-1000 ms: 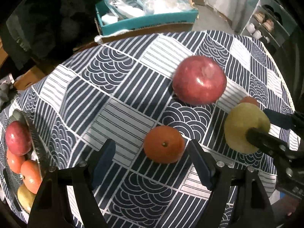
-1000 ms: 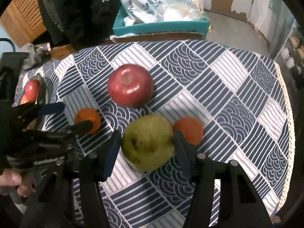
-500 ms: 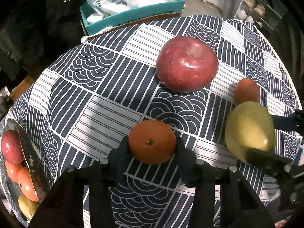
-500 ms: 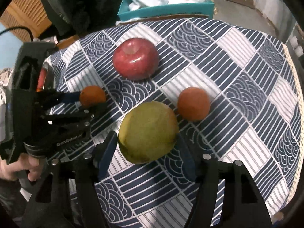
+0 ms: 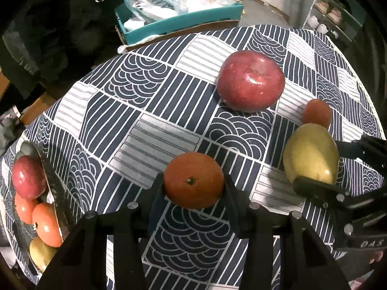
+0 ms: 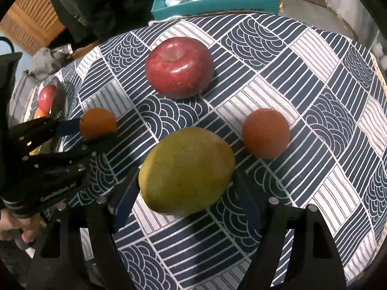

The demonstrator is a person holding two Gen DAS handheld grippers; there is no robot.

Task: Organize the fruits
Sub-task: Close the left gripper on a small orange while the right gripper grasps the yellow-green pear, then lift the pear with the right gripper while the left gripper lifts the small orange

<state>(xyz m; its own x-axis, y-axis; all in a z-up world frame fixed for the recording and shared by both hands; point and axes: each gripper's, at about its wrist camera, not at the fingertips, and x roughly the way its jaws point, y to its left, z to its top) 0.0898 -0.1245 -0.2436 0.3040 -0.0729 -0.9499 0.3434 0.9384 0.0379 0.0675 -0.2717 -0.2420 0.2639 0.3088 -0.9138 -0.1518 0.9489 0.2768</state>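
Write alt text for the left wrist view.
The left gripper is shut on an orange above a navy-and-white patterned tablecloth. To its right the right gripper clamps a yellow-green mango, with a red apple behind and a tray of fruit at far left.

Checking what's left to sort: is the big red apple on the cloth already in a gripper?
No, the red apple sits alone on the tablecloth, no gripper touching it.
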